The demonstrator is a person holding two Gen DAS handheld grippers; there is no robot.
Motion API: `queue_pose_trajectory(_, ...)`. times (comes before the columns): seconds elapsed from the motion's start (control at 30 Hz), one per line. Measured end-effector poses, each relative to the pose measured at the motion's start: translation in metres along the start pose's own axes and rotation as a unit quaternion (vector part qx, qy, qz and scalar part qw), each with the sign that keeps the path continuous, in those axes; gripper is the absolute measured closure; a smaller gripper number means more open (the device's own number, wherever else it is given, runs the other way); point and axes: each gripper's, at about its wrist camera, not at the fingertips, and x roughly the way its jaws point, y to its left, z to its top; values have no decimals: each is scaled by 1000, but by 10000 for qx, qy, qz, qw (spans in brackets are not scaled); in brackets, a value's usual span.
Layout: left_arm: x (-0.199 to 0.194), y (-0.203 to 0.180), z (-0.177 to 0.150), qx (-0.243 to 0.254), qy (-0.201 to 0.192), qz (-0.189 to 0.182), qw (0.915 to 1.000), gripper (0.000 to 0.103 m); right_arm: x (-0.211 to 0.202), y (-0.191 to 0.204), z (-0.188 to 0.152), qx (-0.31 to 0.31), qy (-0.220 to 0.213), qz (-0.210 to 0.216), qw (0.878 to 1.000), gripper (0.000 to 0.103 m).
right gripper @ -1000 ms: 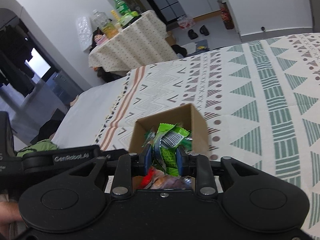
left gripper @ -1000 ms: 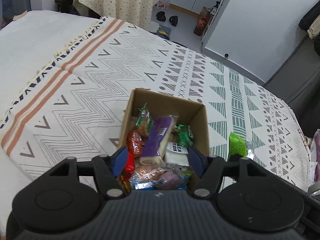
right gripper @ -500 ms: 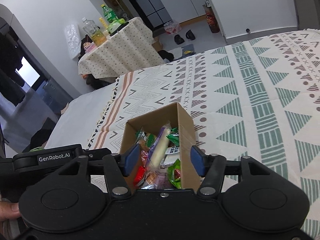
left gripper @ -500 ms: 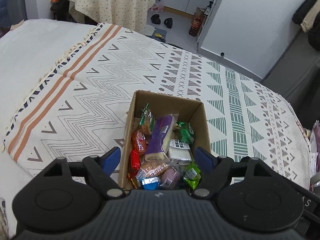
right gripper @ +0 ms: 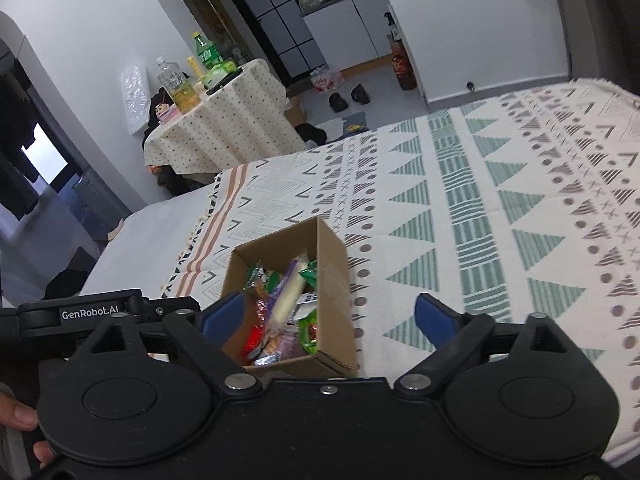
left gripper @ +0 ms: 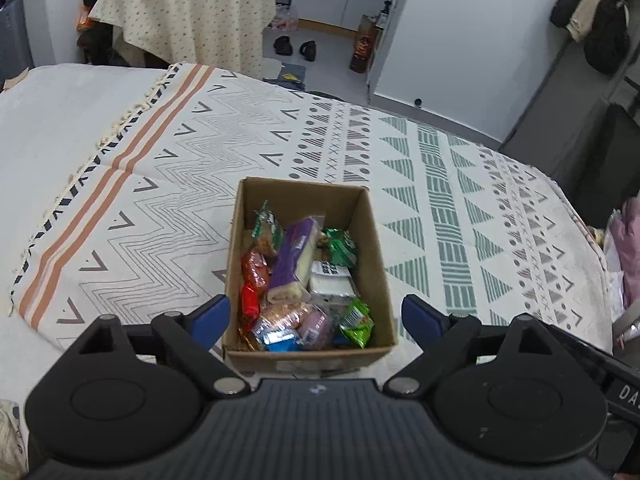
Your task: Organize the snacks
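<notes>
White walls (right gripper: 88, 12), grey floor (left gripper: 332, 46), a cloth-draped side table (right gripper: 224, 120), white cabinets (right gripper: 352, 28).

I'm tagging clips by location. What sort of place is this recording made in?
Most likely a lived-in home, perhaps a bedroom or studio flat. The cardboard box of snacks sits on a patterned blanket over what looks like a bed; shoes lie on the floor beside a cloth-covered table holding drink bottles.

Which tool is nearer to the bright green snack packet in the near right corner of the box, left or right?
Hard to tell; perhaps left. The left tool hangs open above the box's near end, over the green packet. The right tool is open, beside the box's right wall.
</notes>
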Motion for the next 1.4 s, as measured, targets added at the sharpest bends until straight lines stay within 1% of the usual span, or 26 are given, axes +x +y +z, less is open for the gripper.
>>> queue_pose_trajectory(0.07, -5, -5, -4, 90, -1, -35, 10000, 10, -9, -1, -2, -30, -52, -68, 10000, 4)
queue_pose_trajectory(0.1, -9, -7, -7, 166, -18, -24, 9999, 7, -13, -1, -3, -41, -69, -92, 9999, 2)
queue_pose_trajectory(0.13, -12, -10, -9, 223, -34, -16, 9997, 6, -18, -1, -4, -60, -98, -118, 9999, 0)
queue_pose_trajectory(0.33, -30, -17, -22, 420, -112, -85, 9990, 4, -39, -1, -11, -123, -154, -242, 9995, 0)
queue_pose_trajectory(0.4, -37, -19, -27, 487, -174, -106, 9986, 1, -45, -1, -15, -123, -180, -301, 9993, 0)
queue_pose_trajectory(0.77, -69, -32, -46, 866, -447, -244, 9949, 1, -89, -3, -33, -173, -486, -574, 9970, 0)
queue_pose_trajectory(0.93, -83, -34, -55, 948, -554, -280, 9936, 1, -110, 0, -31, -246, -504, -575, 9968, 0)
queue_pose_trajectory(1.03, -93, -34, -60, 980, -595, -320, 9929, 1, -123, 4, -30, -362, -582, -653, 9955, 0)
queue_pose_trajectory(1.17, -108, -34, -65, 1051, -722, -289, 9914, 1, -135, 6, -34, -368, -708, -695, 9944, 0)
queue_pose_trajectory(1.4, -128, -32, -73, 1092, -896, -264, 9896, 1, -145, 16, -45, -483, -801, -724, 9930, 0)
